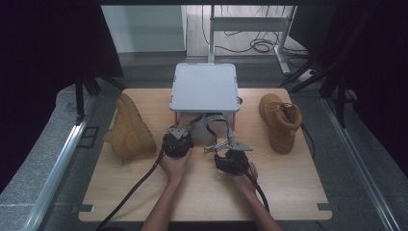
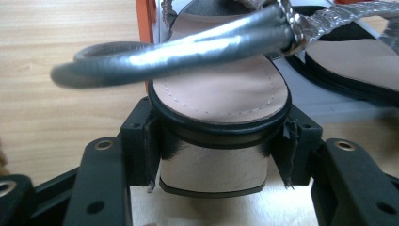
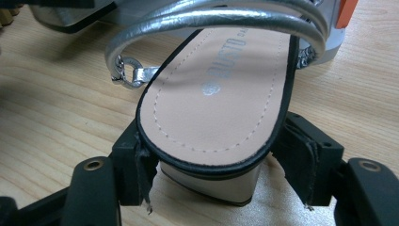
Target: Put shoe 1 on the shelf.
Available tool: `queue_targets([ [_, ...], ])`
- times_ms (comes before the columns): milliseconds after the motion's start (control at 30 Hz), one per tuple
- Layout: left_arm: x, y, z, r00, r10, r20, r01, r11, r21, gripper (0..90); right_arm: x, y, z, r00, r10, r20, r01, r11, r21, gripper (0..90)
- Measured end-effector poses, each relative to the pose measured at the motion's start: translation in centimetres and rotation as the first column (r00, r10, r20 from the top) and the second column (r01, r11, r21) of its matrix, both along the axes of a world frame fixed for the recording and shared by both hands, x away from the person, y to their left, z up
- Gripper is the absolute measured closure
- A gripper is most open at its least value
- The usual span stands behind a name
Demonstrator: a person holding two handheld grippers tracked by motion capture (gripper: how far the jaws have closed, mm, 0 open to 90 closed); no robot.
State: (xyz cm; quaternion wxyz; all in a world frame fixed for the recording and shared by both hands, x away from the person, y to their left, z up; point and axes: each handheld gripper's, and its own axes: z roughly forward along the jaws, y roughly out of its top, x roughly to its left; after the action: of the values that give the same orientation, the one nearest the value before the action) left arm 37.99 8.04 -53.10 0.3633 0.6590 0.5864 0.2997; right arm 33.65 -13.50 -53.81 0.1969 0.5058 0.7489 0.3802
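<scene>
A pair of silver strappy sandals with block heels lies heel-first out of the front of a grey shoe box (image 1: 205,86). My left gripper (image 1: 184,130) is shut on the heel of the left sandal (image 1: 193,122); in the left gripper view (image 2: 219,141) both pads press the sides of that sandal's (image 2: 221,89) silver heel. My right gripper (image 1: 224,146) holds the right sandal (image 1: 217,126). In the right gripper view (image 3: 214,155) the jaws clamp the heel end of the sandal (image 3: 221,94) under its pink insole, just above the wood.
One tan boot (image 1: 129,130) lies on the left of the wooden table (image 1: 288,183), toe up. The other tan boot (image 1: 280,120) stands on the right. The box has orange walls (image 2: 145,19). The other sandal (image 2: 357,56) lies beside the left gripper's one.
</scene>
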Motion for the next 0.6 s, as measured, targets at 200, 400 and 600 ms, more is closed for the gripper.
queue_targets([
  [200, 1.4, -0.4, 0.1, 0.9998, 0.021, -0.005, -0.021, 0.9998, 0.003, 41.8, 0.0, -0.1, 0.0, 1.0, 0.004, -0.002, -0.004, 1.0, -0.001, 34.3],
  [400, 1.9, -0.3, 0.0, 0.9994, 0.035, -0.006, -0.035, 0.9991, -0.022, 41.8, 0.0, -0.1, 0.0, 1.0, 0.006, -0.003, -0.006, 1.0, -0.002, 34.3],
  [600, 2.0, -0.7, -0.5, 0.999, 0.045, -0.009, -0.045, 0.9988, -0.02, 41.6, 0.0, -0.1, 0.1, 1.0, 0.006, -0.004, -0.006, 1.0, -0.003, 34.3],
])
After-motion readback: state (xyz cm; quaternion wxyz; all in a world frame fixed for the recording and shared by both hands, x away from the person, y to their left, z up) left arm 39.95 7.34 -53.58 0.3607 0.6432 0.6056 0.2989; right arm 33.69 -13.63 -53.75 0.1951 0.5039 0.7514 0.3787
